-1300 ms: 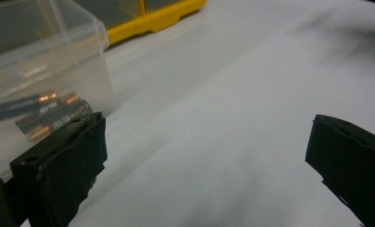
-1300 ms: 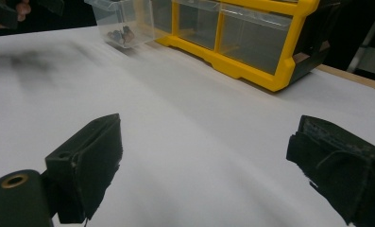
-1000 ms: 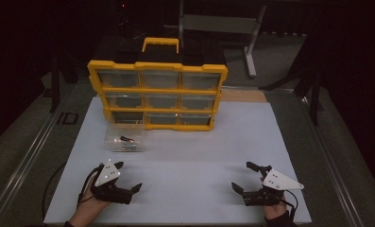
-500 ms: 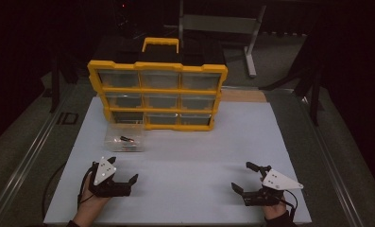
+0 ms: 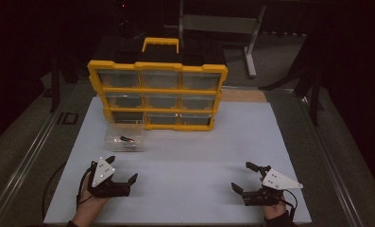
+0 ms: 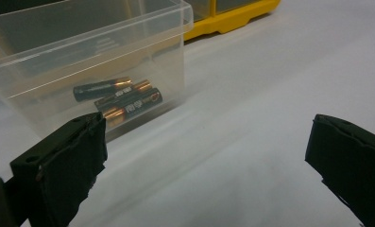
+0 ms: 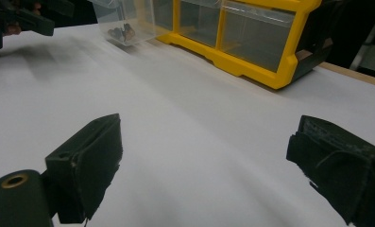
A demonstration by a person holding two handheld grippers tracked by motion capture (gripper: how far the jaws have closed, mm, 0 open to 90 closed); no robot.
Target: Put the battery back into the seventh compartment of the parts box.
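A small clear plastic bin (image 5: 125,140) sits on the white mat in front of the yellow drawer organizer (image 5: 157,94), below its lower left drawer slot. In the left gripper view the bin (image 6: 81,56) holds several black and copper batteries (image 6: 123,99). My left gripper (image 5: 123,168) is open near the mat's front left, just short of the bin, with nothing between its fingers (image 6: 57,165). My right gripper (image 5: 240,176) stands open and holds nothing at the front right, far from the bin; its fingers (image 7: 86,161) frame bare mat.
The white mat (image 5: 199,151) stretches between the two grippers and the organizer. The organizer (image 7: 251,61) stands upright with clear drawers and a yellow handle (image 5: 160,43). Dark table rails run along both sides, and a metal stand (image 5: 251,42) is behind.
My left gripper has shifted slightly forward and turned toward the clear bin. The right gripper has stayed in place.
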